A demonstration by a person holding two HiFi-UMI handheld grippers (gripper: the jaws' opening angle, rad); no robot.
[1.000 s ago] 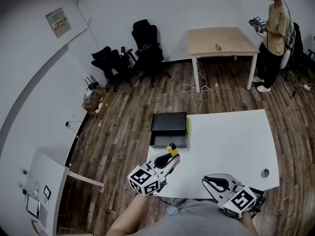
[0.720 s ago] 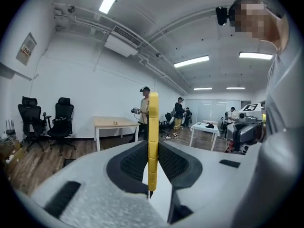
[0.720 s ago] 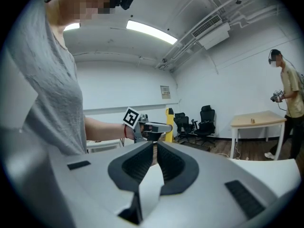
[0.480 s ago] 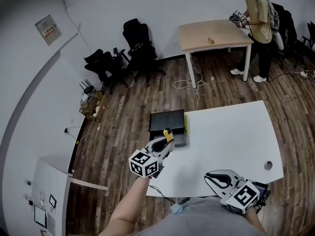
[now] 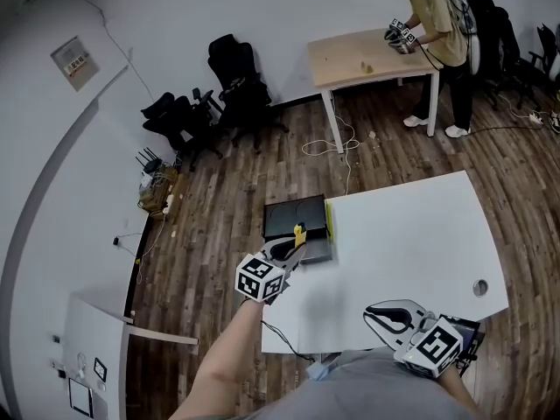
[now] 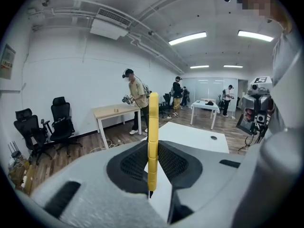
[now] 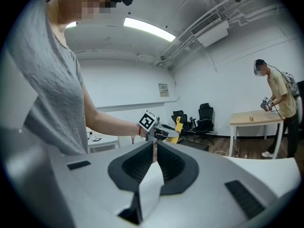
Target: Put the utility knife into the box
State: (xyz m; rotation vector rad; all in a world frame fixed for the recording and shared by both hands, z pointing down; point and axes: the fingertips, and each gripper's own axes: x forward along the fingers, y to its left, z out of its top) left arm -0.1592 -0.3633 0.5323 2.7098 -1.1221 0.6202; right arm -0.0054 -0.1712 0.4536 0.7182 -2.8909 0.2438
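In the head view my left gripper (image 5: 296,241) is shut on a yellow utility knife (image 5: 299,233), which sticks up from its jaws. It hangs over the near edge of an open black box (image 5: 293,215) that sits against the left side of the white table (image 5: 411,243). The left gripper view shows the knife (image 6: 153,127) clamped upright between the jaws of the left gripper (image 6: 153,151). My right gripper (image 5: 374,315) rests shut and empty near the table's front edge. From the right gripper (image 7: 155,148) view, the knife (image 7: 178,126) shows ahead in the other gripper.
A wooden table (image 5: 367,55) stands far back with a person (image 5: 433,29) at it holding grippers. Black office chairs (image 5: 236,86) line the back wall. A cable (image 5: 328,151) lies on the wood floor. The white table has a round hole (image 5: 479,287) at its right.
My left gripper has carried the knife forward, from the table's front left corner to the near edge of the black box. The right gripper has stayed put.
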